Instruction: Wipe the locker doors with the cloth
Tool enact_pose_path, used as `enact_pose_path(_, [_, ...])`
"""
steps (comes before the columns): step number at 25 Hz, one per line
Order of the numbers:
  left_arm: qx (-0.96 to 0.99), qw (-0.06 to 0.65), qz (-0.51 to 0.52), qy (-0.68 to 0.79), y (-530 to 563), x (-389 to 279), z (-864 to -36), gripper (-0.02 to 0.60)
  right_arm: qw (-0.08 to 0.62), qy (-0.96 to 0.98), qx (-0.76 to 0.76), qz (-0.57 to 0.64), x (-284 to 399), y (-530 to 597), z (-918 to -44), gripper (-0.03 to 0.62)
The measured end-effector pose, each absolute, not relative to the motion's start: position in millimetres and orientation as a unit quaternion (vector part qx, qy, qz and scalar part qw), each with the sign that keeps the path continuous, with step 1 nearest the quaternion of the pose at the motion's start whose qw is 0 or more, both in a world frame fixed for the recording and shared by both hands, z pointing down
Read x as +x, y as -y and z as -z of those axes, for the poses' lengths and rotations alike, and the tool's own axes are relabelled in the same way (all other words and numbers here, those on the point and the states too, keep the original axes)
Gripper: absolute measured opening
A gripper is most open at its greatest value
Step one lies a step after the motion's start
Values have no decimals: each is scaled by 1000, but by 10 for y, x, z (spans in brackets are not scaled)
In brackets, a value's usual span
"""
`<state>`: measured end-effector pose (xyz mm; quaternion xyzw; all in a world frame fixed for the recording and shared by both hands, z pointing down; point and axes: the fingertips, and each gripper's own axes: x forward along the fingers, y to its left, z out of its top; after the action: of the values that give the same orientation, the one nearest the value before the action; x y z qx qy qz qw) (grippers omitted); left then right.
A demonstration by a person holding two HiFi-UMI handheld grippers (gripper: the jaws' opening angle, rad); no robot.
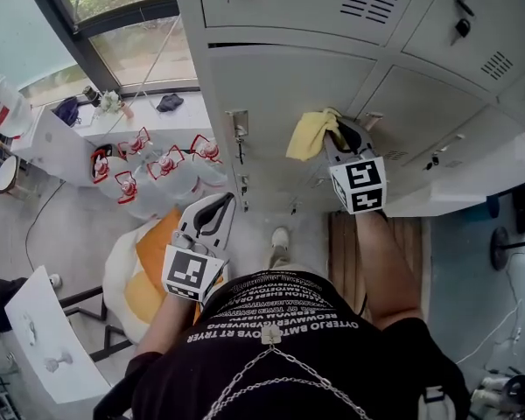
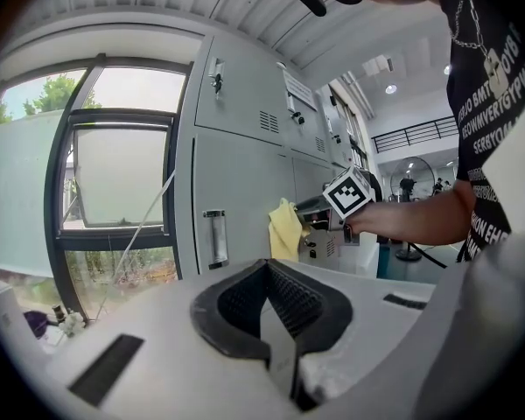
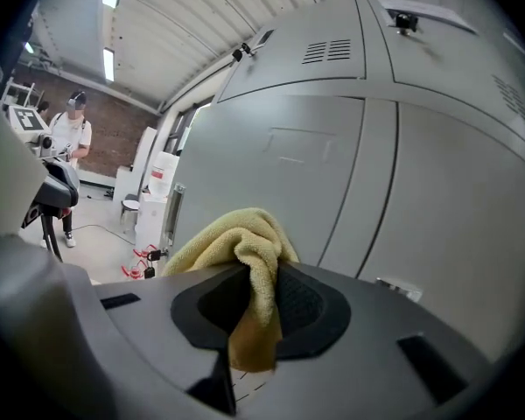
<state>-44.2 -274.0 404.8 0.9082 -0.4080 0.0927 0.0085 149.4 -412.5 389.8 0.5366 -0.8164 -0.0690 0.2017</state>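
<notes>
Grey locker door (image 3: 271, 173): yellow cloth (image 3: 245, 261) pinched in right gripper (image 3: 261, 309)

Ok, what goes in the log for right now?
right gripper: shut on yellow cloth | yellow cloth: up by locker door | left gripper: shut, empty, held low

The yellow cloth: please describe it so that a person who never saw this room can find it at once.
Look at the wall of grey lockers ahead of the person. The right gripper reaches toward them, with the yellow cloth pinched in its jaws. It is the only soft, yellow thing against the grey metal.
</notes>
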Motion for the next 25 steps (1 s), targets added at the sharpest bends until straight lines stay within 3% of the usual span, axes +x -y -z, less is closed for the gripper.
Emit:
enact_pose_path(10, [912,10,-95,400,2735,-332,-4043,5,185,805,560,60,1805,4057,-3873,67])
enact_pose_path(25, [884,36,-117,452,2646,-773,-4212,5,222,881,413,64,310,4109,-4555,67])
